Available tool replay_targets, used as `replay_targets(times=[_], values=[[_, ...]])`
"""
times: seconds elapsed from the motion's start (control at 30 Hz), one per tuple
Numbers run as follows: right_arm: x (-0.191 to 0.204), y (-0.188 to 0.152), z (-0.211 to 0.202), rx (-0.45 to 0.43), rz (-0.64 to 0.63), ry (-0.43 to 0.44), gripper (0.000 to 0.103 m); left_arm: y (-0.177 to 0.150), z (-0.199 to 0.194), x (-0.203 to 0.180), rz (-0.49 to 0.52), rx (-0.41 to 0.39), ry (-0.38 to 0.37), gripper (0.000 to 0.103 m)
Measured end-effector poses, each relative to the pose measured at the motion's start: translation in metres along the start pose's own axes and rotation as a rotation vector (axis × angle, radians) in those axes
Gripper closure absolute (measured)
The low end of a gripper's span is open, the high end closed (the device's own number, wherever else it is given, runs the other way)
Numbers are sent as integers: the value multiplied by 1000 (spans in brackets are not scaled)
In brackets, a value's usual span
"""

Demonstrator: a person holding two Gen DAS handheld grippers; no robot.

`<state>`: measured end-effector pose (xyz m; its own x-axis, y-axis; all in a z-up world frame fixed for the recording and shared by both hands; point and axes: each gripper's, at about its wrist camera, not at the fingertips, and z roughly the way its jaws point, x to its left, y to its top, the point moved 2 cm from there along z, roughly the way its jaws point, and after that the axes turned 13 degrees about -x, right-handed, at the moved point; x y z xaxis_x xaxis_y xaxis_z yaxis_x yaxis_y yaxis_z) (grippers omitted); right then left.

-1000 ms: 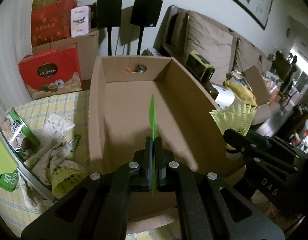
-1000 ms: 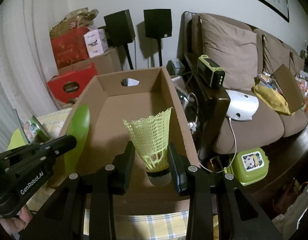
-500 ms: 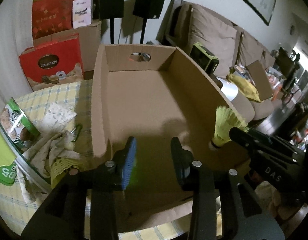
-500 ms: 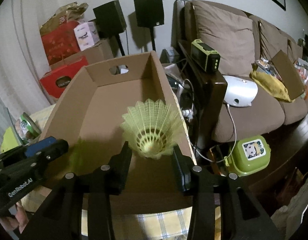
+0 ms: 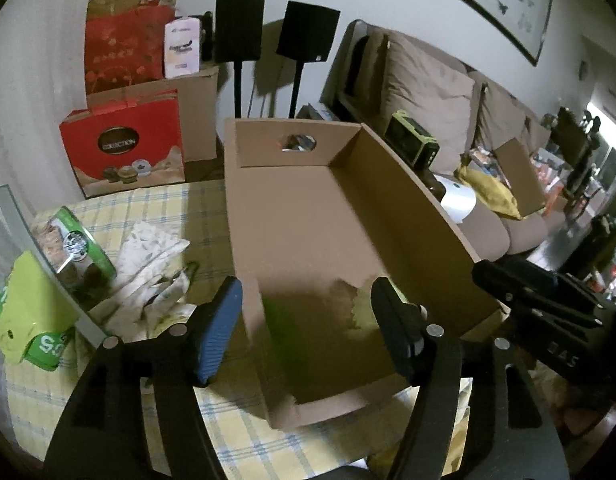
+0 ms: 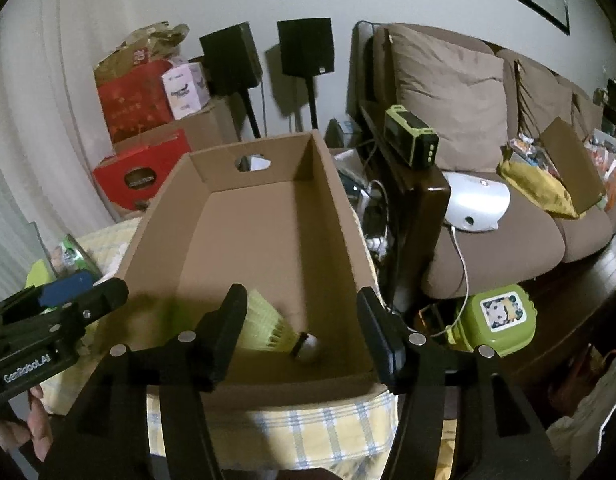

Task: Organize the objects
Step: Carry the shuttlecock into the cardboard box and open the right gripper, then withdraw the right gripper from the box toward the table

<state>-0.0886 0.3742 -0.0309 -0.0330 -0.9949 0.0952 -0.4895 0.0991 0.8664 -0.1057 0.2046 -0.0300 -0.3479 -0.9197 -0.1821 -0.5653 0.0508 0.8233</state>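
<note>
An open cardboard box (image 5: 408, 192) stands on a yellow checked tablecloth; it also shows in the right wrist view (image 6: 344, 216). A yellow-green shuttlecock (image 6: 275, 330) lies on its side on the box floor near the front wall. A green blur, the flat green piece (image 5: 285, 336), is inside the box near the front. My left gripper (image 5: 308, 328) is open and empty above the box's front left corner. My right gripper (image 6: 299, 328) is open and empty above the box's front end, jaws either side of the shuttlecock.
Left of the box on the cloth lie a green tin (image 5: 81, 248), crumpled cloths (image 5: 155, 276) and a green packet (image 5: 23, 316). Red gift boxes (image 5: 123, 152) and speakers (image 5: 239, 28) stand behind. A sofa (image 6: 488, 160) and a green lunch box (image 6: 496, 320) are to the right.
Both grippers opened. The green piece left my left gripper and dropped into the box. The shuttlecock left my right gripper and now lies in the box.
</note>
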Motion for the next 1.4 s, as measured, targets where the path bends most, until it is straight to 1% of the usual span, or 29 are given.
replay_targets(times=[0.07, 0.13, 0.2, 0.27, 0.3, 0.33, 0.37, 0.43, 0.47, 0.77, 0.9, 1.2, 1.4], values=[[5, 1, -4, -9, -8, 3, 34, -1, -4, 3, 0, -6, 7, 18], [10, 2, -9, -23, -18, 2, 27, -2, -10, 7, 8, -24, 20, 14], [15, 3, -12, -33, -30, 3, 22, -2, -14, 11, 12, -30, 32, 12], [20, 4, -16, -43, -38, 2, 19, -2, -17, 18, 4, -33, 45, 10], [21, 5, -17, -46, -40, 1, 16, -2, -19, 22, -1, -35, 58, 9], [23, 5, -18, -50, -45, 0, 12, -1, -21, 26, -5, -38, 70, 2], [25, 5, -19, -53, -50, -3, 10, 0, -23, 30, -7, -45, 81, 0], [30, 6, -22, -62, -66, -4, 1, 1, -28, 37, -10, -55, 97, 0], [33, 7, -22, -66, -73, -5, 0, 1, -30, 40, -11, -57, 103, 0], [57, 6, -26, -70, -111, 13, 0, -2, -55, 62, -5, -84, 127, 0], [72, 4, -29, -70, -132, 36, 0, -4, -64, 75, -25, -82, 131, 0], [101, 0, -32, -59, -165, 98, 0, -6, -88, 125, -62, -107, 184, 0], [120, -3, -30, -48, -159, 158, 0, -16, -94, 162, -93, -96, 230, 0]])
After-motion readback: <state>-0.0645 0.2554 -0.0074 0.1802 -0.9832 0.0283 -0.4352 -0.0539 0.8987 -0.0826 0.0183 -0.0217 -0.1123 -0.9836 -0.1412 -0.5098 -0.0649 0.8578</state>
